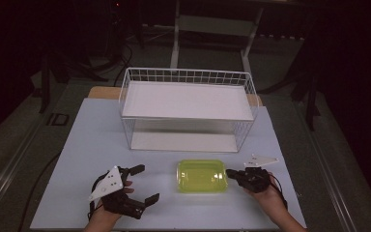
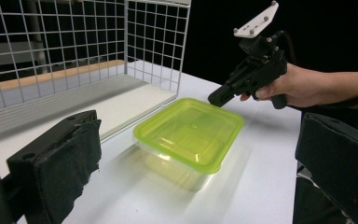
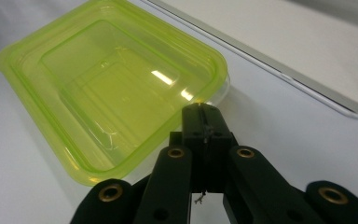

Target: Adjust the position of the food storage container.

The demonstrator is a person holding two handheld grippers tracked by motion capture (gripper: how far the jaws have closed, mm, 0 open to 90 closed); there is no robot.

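A green-lidded plastic box (image 1: 202, 176) sits on the white desk (image 1: 87, 145), in front of a white wire basket (image 1: 188, 108). The right tongs (image 1: 232, 174) are clenched, their tips at the lid's right edge. The left tongs (image 1: 147, 183) are spread wide, left of the box

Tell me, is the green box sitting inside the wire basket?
No, the green box sits on the white table in front of the wire basket, between the two grippers.
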